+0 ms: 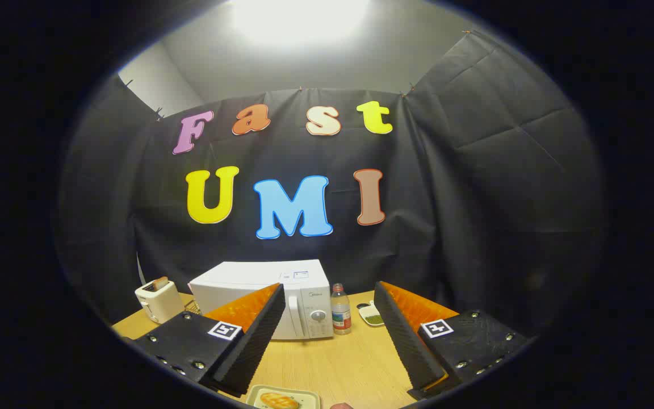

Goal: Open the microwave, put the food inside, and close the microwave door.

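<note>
Pale wood-grain surface (338, 363) carries a boxy white microwave (281, 301), door shut, its small label too blurred to read. Beside it stand a clear plastic bottle (340, 309) and a toaster (159, 301). Claw (332, 341) hangs above the surface, ribbed fingers (259, 335) spread wide, empty. Just below them a bread roll (279, 401) lies on a pale tray (310, 395).

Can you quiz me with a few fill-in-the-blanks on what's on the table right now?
1. The microwave door is ____.
2. The tool is ____, with nothing between its fingers.
3. The item standing right beside the microwave's control panel is a ____.
4. The food lies on a tray nearer than the fingertips; the appliance holding a slice beside the microwave is a ____.

Missing words: closed; open; bottle; toaster
</note>
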`<action>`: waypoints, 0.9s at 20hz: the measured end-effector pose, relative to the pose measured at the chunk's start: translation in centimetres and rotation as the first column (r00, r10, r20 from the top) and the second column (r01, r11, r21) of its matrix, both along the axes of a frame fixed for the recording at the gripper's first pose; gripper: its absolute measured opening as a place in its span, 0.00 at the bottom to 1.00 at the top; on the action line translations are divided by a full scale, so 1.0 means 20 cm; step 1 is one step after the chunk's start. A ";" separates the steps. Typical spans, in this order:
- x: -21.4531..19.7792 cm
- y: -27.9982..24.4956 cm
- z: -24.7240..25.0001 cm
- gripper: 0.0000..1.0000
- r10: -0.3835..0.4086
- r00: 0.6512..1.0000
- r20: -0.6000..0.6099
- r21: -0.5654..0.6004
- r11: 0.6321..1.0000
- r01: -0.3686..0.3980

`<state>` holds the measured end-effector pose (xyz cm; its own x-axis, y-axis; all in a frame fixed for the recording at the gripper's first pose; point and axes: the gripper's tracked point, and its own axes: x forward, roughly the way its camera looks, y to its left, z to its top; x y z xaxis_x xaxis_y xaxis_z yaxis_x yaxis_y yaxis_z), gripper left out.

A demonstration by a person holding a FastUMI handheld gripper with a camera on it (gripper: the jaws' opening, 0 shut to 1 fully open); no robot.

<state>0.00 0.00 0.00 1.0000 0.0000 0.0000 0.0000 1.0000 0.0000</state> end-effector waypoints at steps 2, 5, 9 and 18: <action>0.05 0.05 0.00 0.99 0.035 0.999 0.002 -0.013 0.999 -0.035; 0.09 0.12 0.01 0.99 0.070 0.998 0.008 -0.036 0.997 -0.069; 0.13 0.14 0.00 0.99 0.081 0.997 0.008 -0.041 0.996 -0.080; 0.14 0.15 0.00 0.99 0.082 0.997 0.012 -0.029 0.996 -0.081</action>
<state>2.84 3.08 -0.09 0.9966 0.0817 0.0118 -0.0813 0.9963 -0.0290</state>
